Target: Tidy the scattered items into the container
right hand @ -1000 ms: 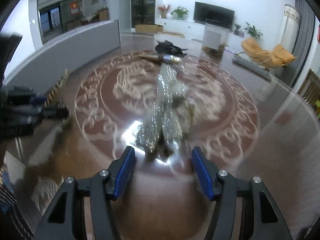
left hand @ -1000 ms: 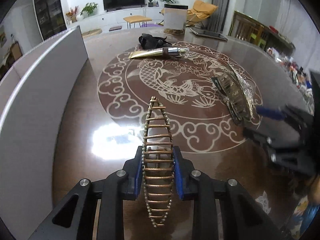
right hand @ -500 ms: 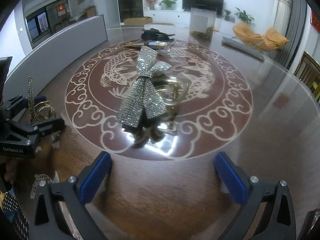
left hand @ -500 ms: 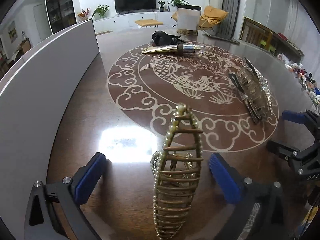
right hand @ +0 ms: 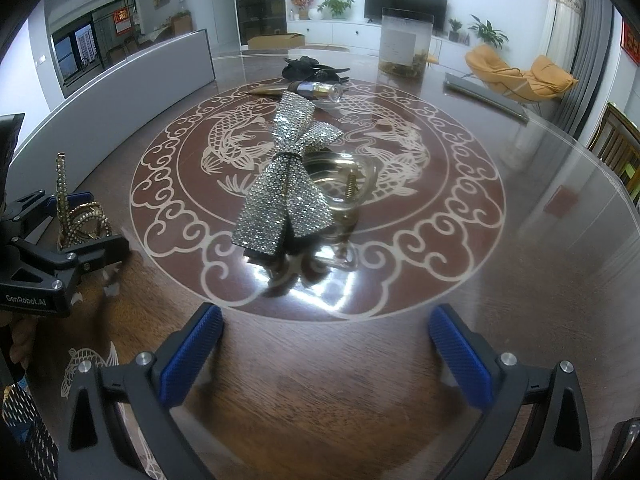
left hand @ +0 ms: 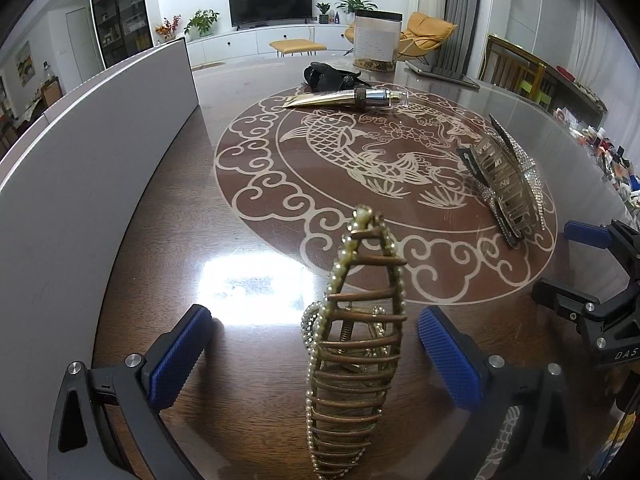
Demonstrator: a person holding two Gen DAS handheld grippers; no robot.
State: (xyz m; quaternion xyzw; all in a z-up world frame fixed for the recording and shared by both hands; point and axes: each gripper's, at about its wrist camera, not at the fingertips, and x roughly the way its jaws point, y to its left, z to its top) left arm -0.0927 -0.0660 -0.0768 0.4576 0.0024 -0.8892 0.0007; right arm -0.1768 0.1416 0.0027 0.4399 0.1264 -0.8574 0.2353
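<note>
Both tools spread wide: pearl clip (left hand: 354, 364) between left tool (left hand: 312, 344) pads

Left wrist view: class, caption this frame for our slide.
Open left tongs flank a gold pearl-edged hair claw on the brown carp-patterned table.

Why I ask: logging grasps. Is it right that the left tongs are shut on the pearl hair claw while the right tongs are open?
No. The left wrist view shows the left tongs open, with the pearl hair claw between them ungripped. The right tongs are open.
</note>
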